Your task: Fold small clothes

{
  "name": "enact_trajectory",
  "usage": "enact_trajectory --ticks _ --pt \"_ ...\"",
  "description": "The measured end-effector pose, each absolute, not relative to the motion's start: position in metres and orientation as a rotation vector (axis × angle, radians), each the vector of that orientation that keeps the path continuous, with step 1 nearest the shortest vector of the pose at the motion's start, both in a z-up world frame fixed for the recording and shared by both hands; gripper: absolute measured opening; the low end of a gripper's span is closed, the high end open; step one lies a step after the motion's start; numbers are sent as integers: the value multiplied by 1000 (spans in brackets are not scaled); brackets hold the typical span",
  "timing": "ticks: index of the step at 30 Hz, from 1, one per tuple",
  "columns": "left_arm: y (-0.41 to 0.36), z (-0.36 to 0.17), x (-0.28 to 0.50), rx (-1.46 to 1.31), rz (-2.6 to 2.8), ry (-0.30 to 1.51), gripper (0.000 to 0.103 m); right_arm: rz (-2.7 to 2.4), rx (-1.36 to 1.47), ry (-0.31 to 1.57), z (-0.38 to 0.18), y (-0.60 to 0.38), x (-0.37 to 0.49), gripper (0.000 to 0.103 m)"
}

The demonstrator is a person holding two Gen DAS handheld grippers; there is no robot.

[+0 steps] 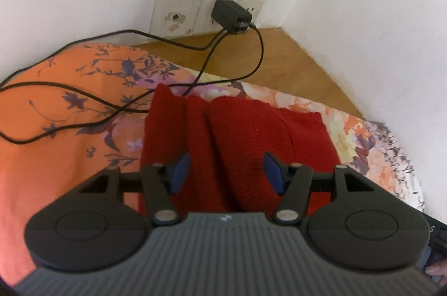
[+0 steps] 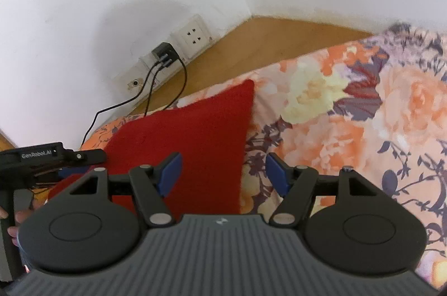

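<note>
A red knit garment (image 1: 240,134) lies partly folded on a floral bedspread (image 1: 64,114) near a room corner. The left gripper (image 1: 226,170) hovers over it, fingers spread and empty. The right gripper (image 2: 223,173), also spread, hovers at its right edge. Black cables (image 1: 83,89) run to a wall charger (image 1: 230,14).

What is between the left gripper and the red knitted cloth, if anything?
Nothing visible. The left gripper is open right over the red knitted cloth. The black cables lie on the floral bedsheet left of the cloth, reaching only its far corner.
</note>
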State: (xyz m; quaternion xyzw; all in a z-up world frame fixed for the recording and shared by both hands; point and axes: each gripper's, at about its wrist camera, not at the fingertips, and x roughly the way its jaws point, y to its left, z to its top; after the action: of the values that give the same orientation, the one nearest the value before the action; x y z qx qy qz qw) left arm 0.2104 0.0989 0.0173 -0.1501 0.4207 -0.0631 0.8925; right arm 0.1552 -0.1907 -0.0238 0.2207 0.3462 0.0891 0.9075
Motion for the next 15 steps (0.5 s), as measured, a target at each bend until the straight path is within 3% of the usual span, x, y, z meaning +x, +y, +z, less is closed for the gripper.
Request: enact_trajectory --ticks 15 --pt "80 -4 218 -300 -110 887 58 287 624 771 -58 -207 196 75"
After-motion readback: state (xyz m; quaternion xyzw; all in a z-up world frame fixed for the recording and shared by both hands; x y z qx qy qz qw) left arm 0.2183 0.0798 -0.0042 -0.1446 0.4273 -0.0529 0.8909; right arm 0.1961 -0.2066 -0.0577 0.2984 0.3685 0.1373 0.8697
